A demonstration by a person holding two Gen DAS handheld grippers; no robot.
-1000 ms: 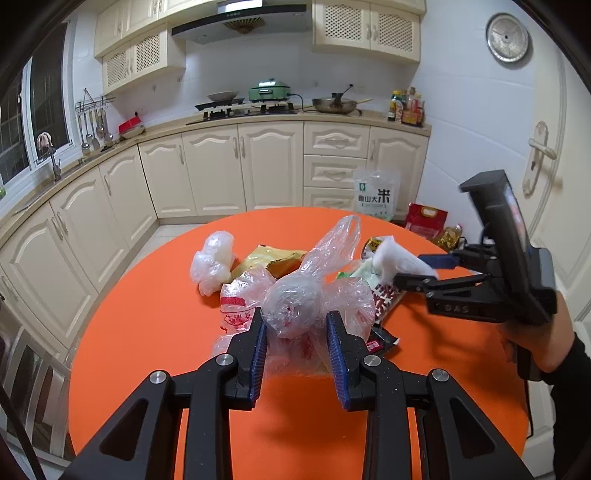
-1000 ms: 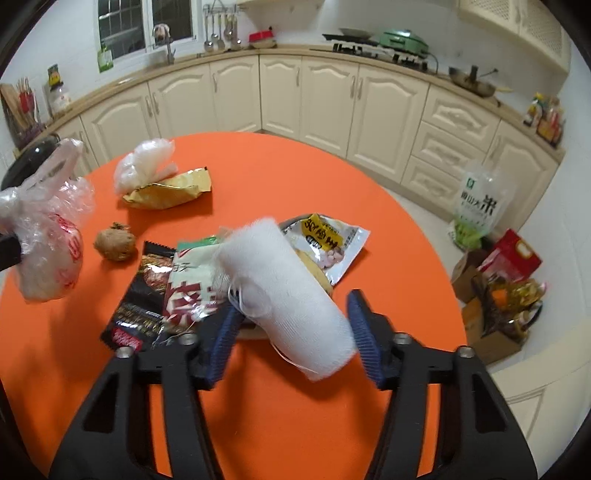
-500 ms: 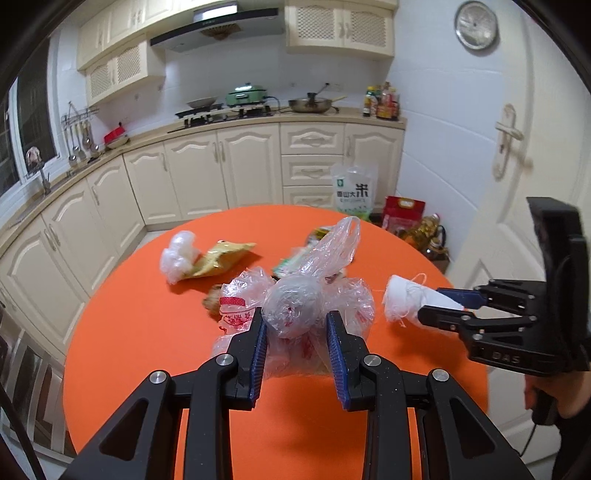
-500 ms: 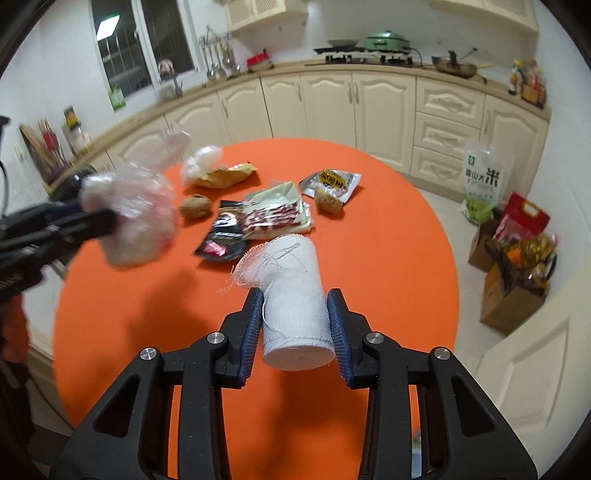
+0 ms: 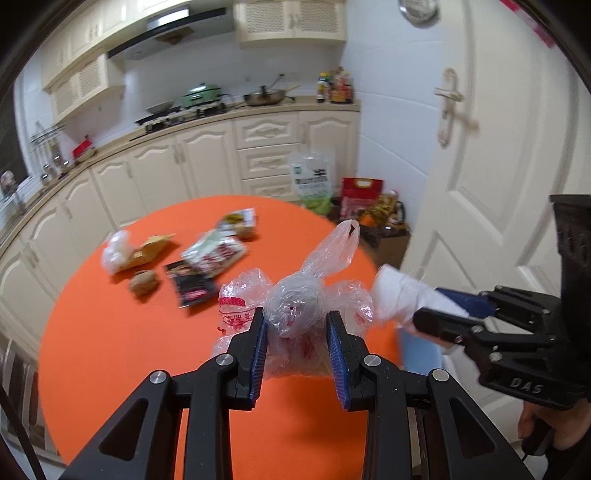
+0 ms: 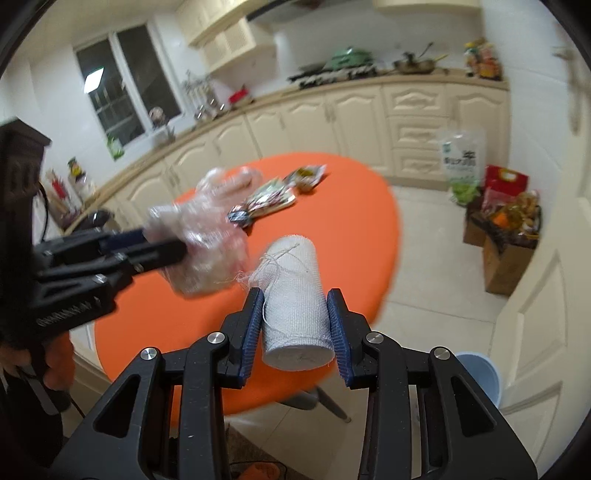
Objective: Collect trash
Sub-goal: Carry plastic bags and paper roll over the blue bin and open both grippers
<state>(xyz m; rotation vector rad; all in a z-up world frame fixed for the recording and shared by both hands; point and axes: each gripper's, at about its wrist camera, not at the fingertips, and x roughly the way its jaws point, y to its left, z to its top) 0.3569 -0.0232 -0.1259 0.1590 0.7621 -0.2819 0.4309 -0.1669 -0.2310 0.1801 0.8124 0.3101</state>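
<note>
A kitchen with white tiled walls surrounds a round orange bench [image 5: 110, 350]. Cream cabinets [image 5: 207, 162] with arched panel doors run in a curve below a tan countertop [image 6: 332, 88], and matching upper cabinets [image 5: 291, 18] hang on either side of a range hood [image 5: 173, 29]. A green pot [image 5: 201, 94] and a wok [image 5: 264, 98] sit on the stove, with bottles [image 5: 334, 88] at the counter's end. A dark window [image 6: 125, 96] reflects a ceiling light. A white panelled door [image 5: 480, 166] with a lever handle stands at the right, a round clock [image 5: 417, 9] beside it. The floor [image 6: 424, 236] is pale tile, carrying a rice bag [image 6: 461, 166], a red bag [image 6: 504, 181] and cardboard boxes [image 6: 506, 258]; a light blue bin [image 6: 480, 373] stands near the door.
</note>
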